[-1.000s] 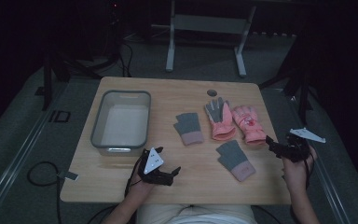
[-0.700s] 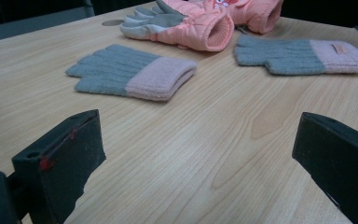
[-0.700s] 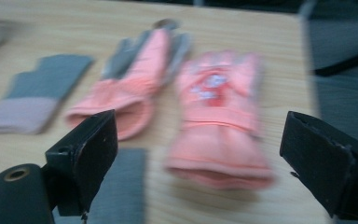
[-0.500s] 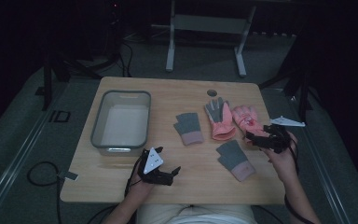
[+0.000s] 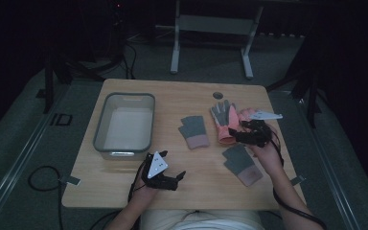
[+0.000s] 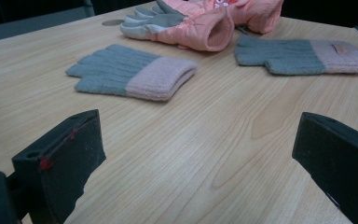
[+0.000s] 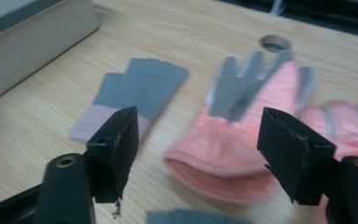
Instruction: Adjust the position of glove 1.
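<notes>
Two pink padded gloves with grey palms lie at the table's right: one (image 5: 224, 120) (image 7: 242, 126) (image 6: 186, 23) with its cuff toward me, the other (image 5: 247, 115) (image 7: 349, 121) beside it, partly under my right hand. A grey knit glove with a pink cuff (image 5: 193, 131) (image 6: 130, 72) (image 7: 140, 91) lies mid-table. A second grey knit glove (image 5: 241, 163) (image 6: 303, 56) lies nearer me. My right gripper (image 5: 235, 134) (image 7: 200, 126) is open, low over the first pink glove's cuff and pointing left. My left gripper (image 5: 178, 176) (image 6: 196, 140) rests open and empty near the front edge.
A grey rectangular bin (image 5: 99, 125) (image 7: 28, 42) stands empty on the table's left half. A round cable hole (image 5: 218, 95) (image 7: 275, 44) sits near the far edge. A white-legged frame (image 5: 211, 28) stands on the floor beyond the table.
My right gripper has swung left from the table's right edge to just over the pink gloves. The left gripper and all gloves have stayed put.
</notes>
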The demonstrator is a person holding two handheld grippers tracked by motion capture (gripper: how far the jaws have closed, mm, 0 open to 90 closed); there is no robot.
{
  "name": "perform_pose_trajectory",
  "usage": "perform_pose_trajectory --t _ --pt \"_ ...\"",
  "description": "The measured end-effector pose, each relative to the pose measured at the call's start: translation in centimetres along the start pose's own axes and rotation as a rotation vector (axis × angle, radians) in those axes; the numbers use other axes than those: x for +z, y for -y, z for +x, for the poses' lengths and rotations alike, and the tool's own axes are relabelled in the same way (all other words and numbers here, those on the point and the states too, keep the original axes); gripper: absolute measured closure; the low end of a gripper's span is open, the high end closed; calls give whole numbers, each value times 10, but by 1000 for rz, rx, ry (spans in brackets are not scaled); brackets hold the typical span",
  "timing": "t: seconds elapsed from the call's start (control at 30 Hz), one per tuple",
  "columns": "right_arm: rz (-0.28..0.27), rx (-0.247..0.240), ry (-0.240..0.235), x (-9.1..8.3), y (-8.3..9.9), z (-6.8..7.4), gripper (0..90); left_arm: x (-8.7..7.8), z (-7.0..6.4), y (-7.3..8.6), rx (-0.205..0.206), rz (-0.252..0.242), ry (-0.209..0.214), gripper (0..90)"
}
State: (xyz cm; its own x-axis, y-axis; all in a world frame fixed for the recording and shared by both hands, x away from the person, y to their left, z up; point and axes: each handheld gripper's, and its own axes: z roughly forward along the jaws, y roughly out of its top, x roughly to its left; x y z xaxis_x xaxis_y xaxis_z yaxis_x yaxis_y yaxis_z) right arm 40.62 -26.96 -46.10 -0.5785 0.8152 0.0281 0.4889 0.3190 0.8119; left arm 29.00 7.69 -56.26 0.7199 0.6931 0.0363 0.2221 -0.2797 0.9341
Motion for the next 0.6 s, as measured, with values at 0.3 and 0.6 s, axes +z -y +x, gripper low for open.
perform_pose_trajectory --t 0.3,0.6 --pt "44 -28 -84 42 -18 26 451 0 -1 0 5 -3 -10 16" --pt "109 -70 -174 88 -24 46 595 0 -1 0 4 -3 -8 17"
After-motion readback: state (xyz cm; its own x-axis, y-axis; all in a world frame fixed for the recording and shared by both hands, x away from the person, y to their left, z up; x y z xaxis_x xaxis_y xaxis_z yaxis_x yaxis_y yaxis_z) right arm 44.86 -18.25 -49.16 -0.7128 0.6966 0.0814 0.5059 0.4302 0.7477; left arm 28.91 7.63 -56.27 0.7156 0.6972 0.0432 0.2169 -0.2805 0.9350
